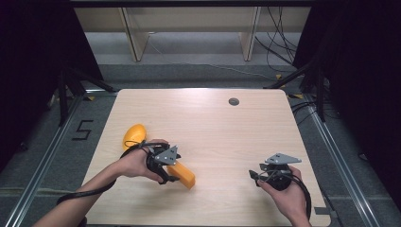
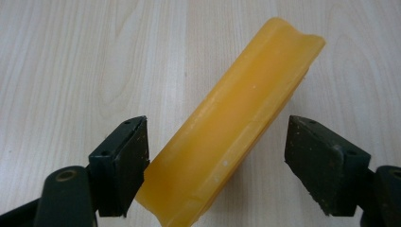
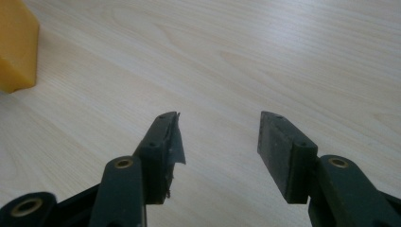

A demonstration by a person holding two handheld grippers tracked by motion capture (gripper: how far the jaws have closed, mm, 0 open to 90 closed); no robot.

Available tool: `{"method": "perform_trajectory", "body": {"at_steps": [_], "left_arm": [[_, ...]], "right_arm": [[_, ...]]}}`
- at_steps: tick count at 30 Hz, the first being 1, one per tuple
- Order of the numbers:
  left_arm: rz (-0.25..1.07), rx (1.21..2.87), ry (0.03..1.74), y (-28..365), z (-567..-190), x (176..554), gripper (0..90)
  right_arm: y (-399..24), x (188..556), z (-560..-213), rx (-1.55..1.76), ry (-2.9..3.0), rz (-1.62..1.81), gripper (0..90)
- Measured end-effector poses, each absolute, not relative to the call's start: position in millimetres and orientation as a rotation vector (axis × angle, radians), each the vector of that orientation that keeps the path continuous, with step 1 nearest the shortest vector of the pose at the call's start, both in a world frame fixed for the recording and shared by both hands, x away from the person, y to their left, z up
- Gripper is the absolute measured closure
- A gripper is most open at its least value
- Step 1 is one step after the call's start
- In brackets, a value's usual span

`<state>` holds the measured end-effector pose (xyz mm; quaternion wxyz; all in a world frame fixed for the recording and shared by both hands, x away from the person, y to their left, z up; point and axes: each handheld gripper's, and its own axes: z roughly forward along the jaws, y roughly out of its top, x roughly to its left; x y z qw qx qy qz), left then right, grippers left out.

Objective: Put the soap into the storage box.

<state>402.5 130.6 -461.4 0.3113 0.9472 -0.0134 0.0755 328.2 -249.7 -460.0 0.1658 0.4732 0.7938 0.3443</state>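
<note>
An orange block (image 2: 231, 137) with a shallow groove along its top lies on the wooden table (image 1: 217, 132). It runs diagonally between the jaws of my left gripper (image 2: 217, 124). Those jaws stand open around it: the left one is close against the block's side, and a clear gap separates the right one from it. In the high view the left gripper (image 1: 174, 176) sits over the near end of the block (image 1: 187, 176). My right gripper (image 1: 254, 176) hovers at the front right, open, with bare table between its jaws (image 3: 217, 116). A corner of the block (image 3: 16, 47) shows far left.
A rounded yellow-orange object (image 1: 134, 135) lies on the table just behind the left hand. A small grey cable hole (image 1: 233, 101) sits near the far edge. Cables trail from both grippers. Black stands and floor cables flank the table.
</note>
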Motion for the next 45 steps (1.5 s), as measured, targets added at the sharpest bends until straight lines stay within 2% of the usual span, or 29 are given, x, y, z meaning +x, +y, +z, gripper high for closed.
{"method": "perform_trajectory", "body": {"at_steps": [22,37,45], "left_arm": [[0.174,2.618,-0.191,114.6,-464.2,409.8,30.8],[0.113,2.706,-0.199,119.1,-460.4,403.4,57.7],[0.086,2.734,-0.159,116.8,-458.7,401.7,60.3]], "right_arm": [[-250.5,328.7,-460.9,1.351,2.270,0.971,48.9],[-250.0,328.6,-460.9,1.356,2.273,0.968,48.9],[-250.2,328.7,-460.8,1.354,2.272,0.969,48.8]]}}
